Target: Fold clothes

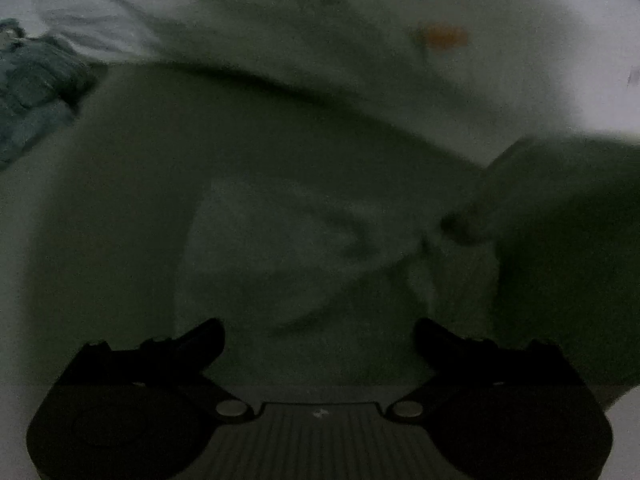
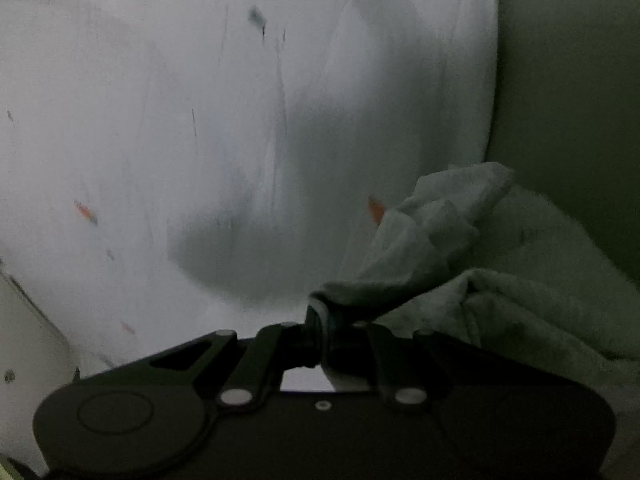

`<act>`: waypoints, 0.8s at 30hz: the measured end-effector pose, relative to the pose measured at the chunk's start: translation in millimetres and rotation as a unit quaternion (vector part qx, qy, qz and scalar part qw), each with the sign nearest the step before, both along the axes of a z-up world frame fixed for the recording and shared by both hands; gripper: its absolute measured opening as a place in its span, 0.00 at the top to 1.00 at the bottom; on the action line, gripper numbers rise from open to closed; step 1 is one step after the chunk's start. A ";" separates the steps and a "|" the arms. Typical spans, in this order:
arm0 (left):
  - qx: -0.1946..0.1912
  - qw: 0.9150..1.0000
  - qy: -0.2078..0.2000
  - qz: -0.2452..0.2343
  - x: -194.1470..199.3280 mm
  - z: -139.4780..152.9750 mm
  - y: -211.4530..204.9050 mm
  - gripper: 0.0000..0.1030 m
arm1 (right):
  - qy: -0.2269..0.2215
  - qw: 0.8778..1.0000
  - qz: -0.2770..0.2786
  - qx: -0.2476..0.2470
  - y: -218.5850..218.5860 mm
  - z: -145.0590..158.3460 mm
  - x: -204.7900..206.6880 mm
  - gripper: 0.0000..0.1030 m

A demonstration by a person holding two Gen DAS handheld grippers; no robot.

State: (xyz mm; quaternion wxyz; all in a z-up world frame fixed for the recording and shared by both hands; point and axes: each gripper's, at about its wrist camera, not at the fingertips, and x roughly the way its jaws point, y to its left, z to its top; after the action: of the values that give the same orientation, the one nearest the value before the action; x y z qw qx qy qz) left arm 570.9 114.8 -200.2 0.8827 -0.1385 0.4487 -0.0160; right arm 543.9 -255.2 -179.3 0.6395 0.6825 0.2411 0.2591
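1. From the left wrist view, the left gripper stands with its two black fingers spread wide, nothing between them.
2. Ahead of it, the pale green garment fills the middle of the view, dim and blurred, lying on the white table; creases gather toward 3 o'clock.
3. At 3 o'clock a dark, blurred shape reaches in to the cloth; I cannot tell what it is.
4. Up at 1 o'clock there is an orange mark on the tabletop, and at 10 o'clock a bundle of teal cloth sits at the edge.
5. From the right wrist view, the right gripper has its fingers drawn together, pinching a bunched corner of the garment.
6. The cloth runs from the fingertips toward 3 o'clock in soft folds, raised over the white, scuffed tabletop.
7. Small orange flecks dot the surface at 9 o'clock and beside the cloth.
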 end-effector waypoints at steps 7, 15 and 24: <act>0.004 0.997 -0.044 0.059 -40.3 19.7 81.4 0.03 | 0.054 0.992 0.112 -0.029 103.9 -36.2 -1.6 0.94; -0.025 0.994 -0.002 0.102 -77.8 -23.8 151.2 0.03 | 0.108 0.984 0.118 -0.075 130.7 -55.2 -12.9 0.64; -0.065 0.996 -0.026 0.048 -63.9 -18.8 138.2 0.03 | 0.084 0.992 0.074 -0.065 111.3 -34.2 -17.8 0.48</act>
State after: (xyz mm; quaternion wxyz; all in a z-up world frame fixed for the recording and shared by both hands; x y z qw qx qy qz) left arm 507.0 252.9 -219.0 0.8831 -0.2162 0.4164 -0.0068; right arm 526.1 -143.9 -213.6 0.6389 0.6393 0.3601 0.2312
